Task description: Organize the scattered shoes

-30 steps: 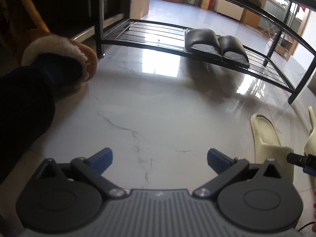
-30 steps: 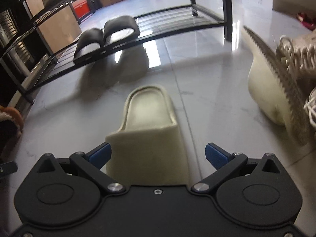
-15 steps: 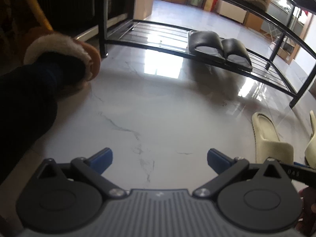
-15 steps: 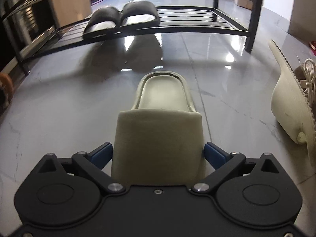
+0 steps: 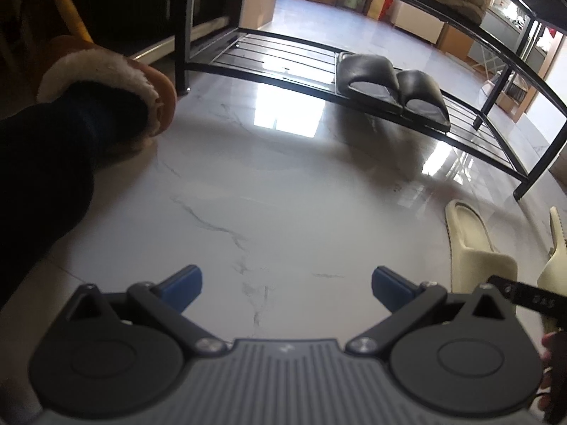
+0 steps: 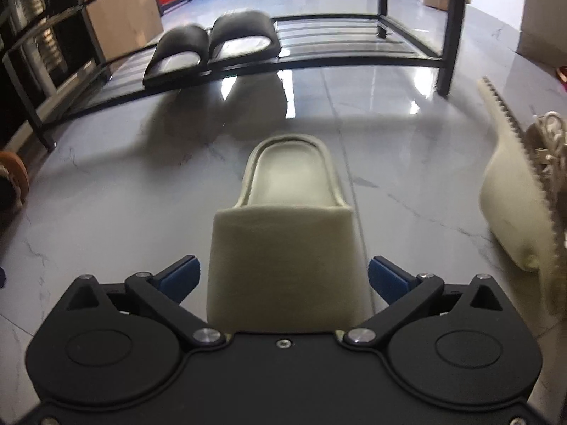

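Straddling the cream slipper (image 6: 283, 248) near the shoe rack (image 6: 354, 60), right tongs (image 6: 283, 276) gape ungripped, apparently to clamp its toe; left tongs (image 5: 286, 285) wide, empty.

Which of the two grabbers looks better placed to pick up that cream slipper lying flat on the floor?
Right. The right gripper is open with the cream slipper between its fingers. The left gripper is open over bare floor.
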`<action>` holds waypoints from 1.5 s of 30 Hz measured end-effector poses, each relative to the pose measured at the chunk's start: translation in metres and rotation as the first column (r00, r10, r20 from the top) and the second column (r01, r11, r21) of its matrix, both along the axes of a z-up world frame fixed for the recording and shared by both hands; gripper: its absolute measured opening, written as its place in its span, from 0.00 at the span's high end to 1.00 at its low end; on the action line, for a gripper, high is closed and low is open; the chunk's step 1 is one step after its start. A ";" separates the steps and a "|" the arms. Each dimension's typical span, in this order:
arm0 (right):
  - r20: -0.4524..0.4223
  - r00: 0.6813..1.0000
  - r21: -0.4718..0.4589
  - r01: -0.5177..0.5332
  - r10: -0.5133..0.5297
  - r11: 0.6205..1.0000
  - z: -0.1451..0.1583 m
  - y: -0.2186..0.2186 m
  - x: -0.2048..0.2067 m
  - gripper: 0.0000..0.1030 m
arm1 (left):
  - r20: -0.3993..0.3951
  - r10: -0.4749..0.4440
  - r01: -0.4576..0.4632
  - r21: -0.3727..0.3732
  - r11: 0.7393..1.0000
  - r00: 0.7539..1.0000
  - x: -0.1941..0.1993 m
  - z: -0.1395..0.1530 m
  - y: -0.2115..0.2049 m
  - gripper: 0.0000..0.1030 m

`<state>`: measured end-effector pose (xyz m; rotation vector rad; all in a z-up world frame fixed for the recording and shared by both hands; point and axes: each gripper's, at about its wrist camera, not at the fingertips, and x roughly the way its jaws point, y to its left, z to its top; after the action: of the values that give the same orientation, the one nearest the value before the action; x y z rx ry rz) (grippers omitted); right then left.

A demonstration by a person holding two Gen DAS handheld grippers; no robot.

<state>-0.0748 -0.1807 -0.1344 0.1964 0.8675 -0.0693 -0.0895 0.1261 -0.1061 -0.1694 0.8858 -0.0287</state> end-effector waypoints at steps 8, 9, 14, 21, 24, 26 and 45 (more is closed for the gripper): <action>0.020 0.998 0.356 0.052 -0.063 0.933 0.027 -0.054 -0.063 0.00 | 0.015 -0.052 0.051 0.044 0.998 0.999 -0.009 0.000 -0.016 0.01; 0.046 0.992 0.392 0.093 -0.120 0.915 0.032 -0.065 -0.079 0.00 | 0.000 -0.069 0.069 0.047 0.996 0.998 -0.010 -0.001 -0.024 0.01; 0.193 0.858 0.397 0.375 -0.475 0.838 0.051 -0.104 -0.139 0.00 | 0.007 -0.206 0.205 0.031 0.978 0.979 -0.011 0.009 -0.076 0.01; 0.419 0.566 0.324 0.638 -0.710 0.699 0.062 -0.128 -0.186 0.00 | 0.004 -0.377 0.374 -0.124 0.919 0.926 0.015 0.028 -0.193 0.01; 0.433 0.537 0.293 0.676 -0.724 0.676 0.058 -0.131 -0.185 0.00 | 0.001 -0.392 0.388 -0.135 0.912 0.920 0.031 0.021 -0.253 0.01; 0.430 0.515 0.276 0.707 -0.742 0.651 0.055 -0.134 -0.182 0.00 | -0.005 -0.434 0.431 -0.117 0.895 0.901 0.040 0.011 -0.295 0.01; 0.355 0.455 0.436 0.692 -0.817 0.575 0.038 -0.163 -0.196 0.00 | -0.248 -0.407 0.294 -0.390 0.873 0.879 0.081 -0.027 -0.382 0.01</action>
<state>-0.2706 -0.3441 -0.0962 0.8009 0.1516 -0.7521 -0.0083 -0.2562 -0.1334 -0.3416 1.2309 -0.5184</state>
